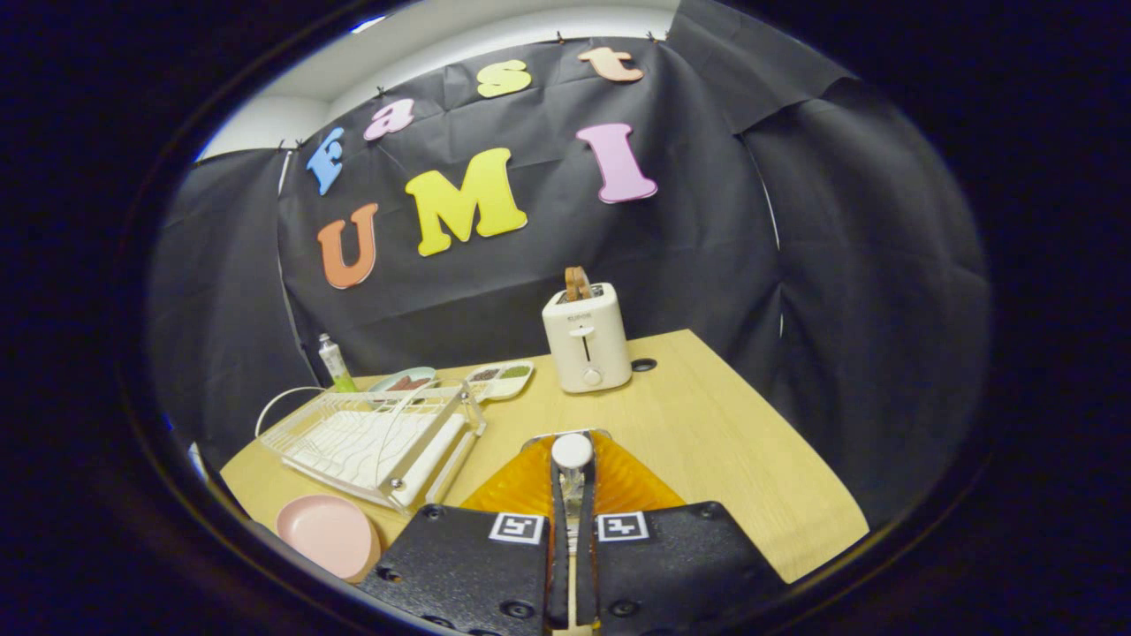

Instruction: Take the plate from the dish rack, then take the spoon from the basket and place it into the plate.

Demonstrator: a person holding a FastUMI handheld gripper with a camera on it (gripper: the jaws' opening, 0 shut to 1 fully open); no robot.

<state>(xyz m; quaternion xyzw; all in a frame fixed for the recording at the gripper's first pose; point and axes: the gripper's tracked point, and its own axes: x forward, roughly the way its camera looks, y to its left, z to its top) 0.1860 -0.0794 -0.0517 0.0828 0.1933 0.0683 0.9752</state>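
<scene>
My gripper (573, 481) is shut on a spoon (572, 451), whose white rounded end sticks up between the two fingers. Right behind and under the fingers is the orange ribbed basket (626, 484). I cannot tell whether the spoon's lower part is still inside it. The pink plate (327, 533) lies flat on the wooden table (707, 442), left of the fingers and in front of the white wire dish rack (375, 437). The rack holds no plate.
A white toaster (586, 340) with bread in its slot stands beyond the basket near the back wall. Behind the rack are a small tube (334, 362), a teal dish with food (402, 382) and a divided tray (502, 378). The table's right edge runs close to the cloth wall.
</scene>
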